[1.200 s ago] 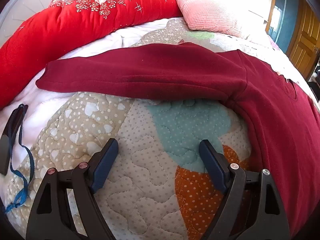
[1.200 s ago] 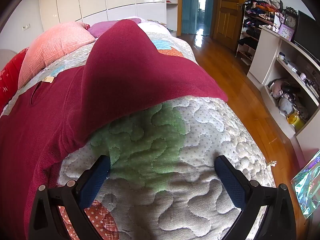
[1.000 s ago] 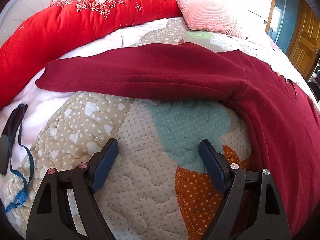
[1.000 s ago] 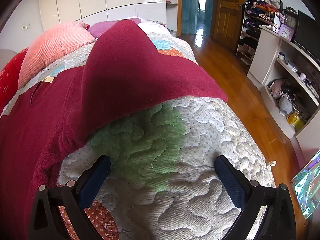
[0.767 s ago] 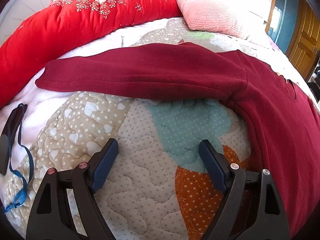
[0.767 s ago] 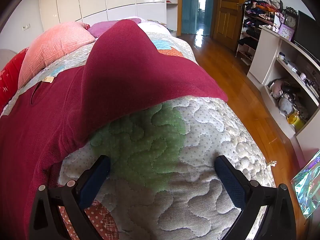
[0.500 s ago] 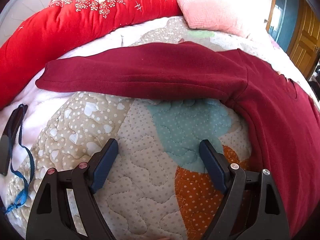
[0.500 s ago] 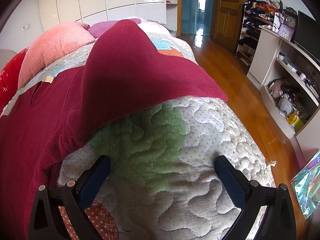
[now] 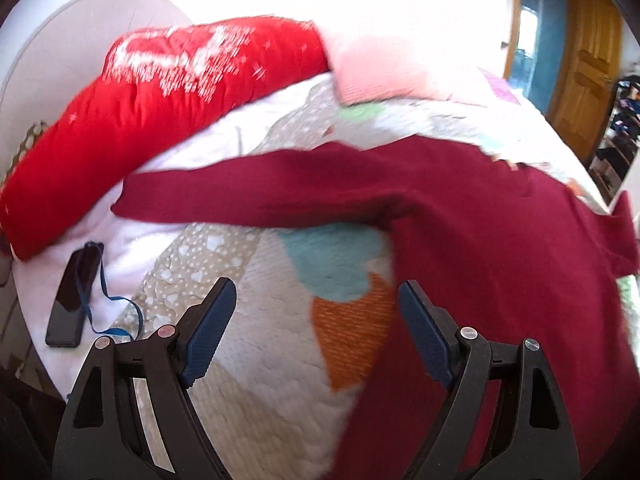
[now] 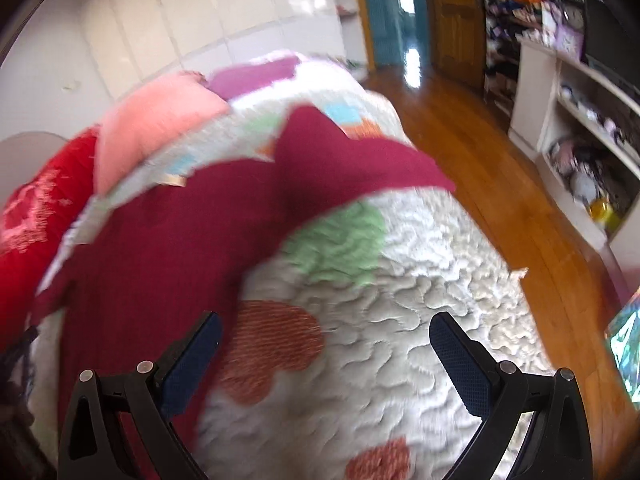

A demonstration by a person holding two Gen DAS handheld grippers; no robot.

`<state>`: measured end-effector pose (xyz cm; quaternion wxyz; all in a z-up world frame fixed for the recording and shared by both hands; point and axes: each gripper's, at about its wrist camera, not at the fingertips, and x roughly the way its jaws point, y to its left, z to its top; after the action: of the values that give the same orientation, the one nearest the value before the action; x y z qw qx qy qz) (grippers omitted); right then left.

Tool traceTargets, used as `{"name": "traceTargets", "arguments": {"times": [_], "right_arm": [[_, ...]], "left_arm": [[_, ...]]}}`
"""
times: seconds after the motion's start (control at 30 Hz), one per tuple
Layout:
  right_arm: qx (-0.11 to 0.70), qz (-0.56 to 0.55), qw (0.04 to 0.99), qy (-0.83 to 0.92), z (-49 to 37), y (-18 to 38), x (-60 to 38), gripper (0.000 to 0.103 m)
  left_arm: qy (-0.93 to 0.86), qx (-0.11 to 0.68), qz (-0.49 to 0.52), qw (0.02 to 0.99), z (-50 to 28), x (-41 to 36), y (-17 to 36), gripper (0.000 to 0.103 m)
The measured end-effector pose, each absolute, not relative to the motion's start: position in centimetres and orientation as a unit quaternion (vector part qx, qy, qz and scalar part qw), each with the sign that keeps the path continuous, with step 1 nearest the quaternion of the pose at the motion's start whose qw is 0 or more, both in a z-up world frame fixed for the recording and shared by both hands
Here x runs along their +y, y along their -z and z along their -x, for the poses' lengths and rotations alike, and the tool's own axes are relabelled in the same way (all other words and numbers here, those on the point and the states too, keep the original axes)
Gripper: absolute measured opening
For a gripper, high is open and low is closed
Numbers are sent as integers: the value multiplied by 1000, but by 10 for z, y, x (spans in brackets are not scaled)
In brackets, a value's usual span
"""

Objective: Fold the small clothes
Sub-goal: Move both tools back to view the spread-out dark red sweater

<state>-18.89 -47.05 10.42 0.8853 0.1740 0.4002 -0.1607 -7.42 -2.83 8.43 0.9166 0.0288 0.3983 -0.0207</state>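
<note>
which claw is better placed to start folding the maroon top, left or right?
Left, probably. The left claw is open with the maroon top and its outstretched sleeve directly ahead. The right claw, also open, mostly faces bare quilt; both views are blurred.

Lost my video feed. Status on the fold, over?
Left gripper and right gripper open, empty. Maroon sweater flat on quilt, sleeves spread, unfolded. Phone lies clear of it.
</note>
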Motion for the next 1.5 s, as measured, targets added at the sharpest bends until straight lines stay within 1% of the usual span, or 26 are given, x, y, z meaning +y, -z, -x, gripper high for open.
{"name": "traceTargets", "arguments": {"times": [0.17,0.37,0.47,0.77,0.93,1.5], "right_arm": [[376,-137,911,101,203,-149,-427,103],[356,-133,924,36,210,-180,-378,103],[333,-110,936,28,206,-191,-358,103],[334,-45,938,78,175,-182,-335,103],[333,-56,938,82,162,-178,-336,103],[375,-80,919,89,130,-140,-341,103]], "left_arm": [[58,385,-22,921,97,-54,-107,84],[83,369,-36,925,117,-83,-126,84],[87,361,-46,928,123,-92,-133,84],[96,361,-43,926,128,-106,-134,84],[94,367,-37,925,124,-107,-131,84],[87,390,-35,916,102,-107,-110,84]]}}
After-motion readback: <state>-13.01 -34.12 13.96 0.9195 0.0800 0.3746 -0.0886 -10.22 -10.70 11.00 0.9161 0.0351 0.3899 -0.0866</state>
